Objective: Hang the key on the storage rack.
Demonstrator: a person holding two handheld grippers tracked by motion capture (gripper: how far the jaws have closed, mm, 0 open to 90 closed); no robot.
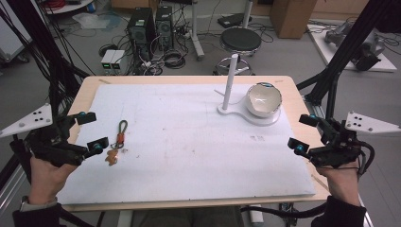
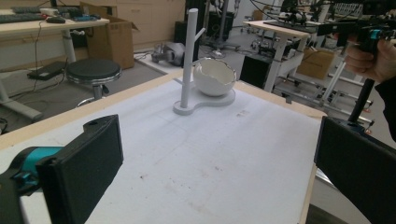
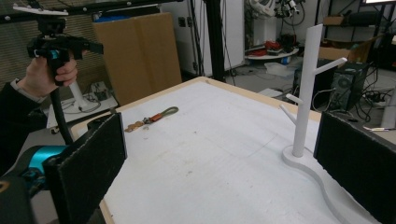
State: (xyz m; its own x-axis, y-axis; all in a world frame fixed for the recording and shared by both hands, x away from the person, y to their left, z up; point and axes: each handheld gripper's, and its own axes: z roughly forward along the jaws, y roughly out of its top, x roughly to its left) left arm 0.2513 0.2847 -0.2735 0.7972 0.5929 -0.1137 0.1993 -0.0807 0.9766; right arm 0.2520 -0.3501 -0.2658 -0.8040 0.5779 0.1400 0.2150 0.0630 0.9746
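Observation:
A keychain [image 1: 119,139] with a green loop, an orange strap and a small brown charm lies on the left of the white mat [image 1: 189,151]. At the far right of the mat a white peg stand [image 1: 230,80] shares its base with a white bowl [image 1: 263,100]. My left gripper [image 1: 92,131] hovers open just left of the keychain, nothing between its jaws. Over the table's right edge my right gripper [image 1: 302,132] is open and empty too. The left gripper view looks between its wide jaws [image 2: 219,172] at the stand [image 2: 189,60] and bowl [image 2: 214,77]. The right gripper view [image 3: 219,168] takes in the keychain [image 3: 152,117] and stand [image 3: 306,88].
The mat covers most of a wooden table [image 1: 302,101]. Beyond its far edge stand a black stool [image 1: 240,40], computer towers [image 1: 142,28] and a cardboard box [image 1: 291,16], with cables on the floor. Black frame struts rise at both sides.

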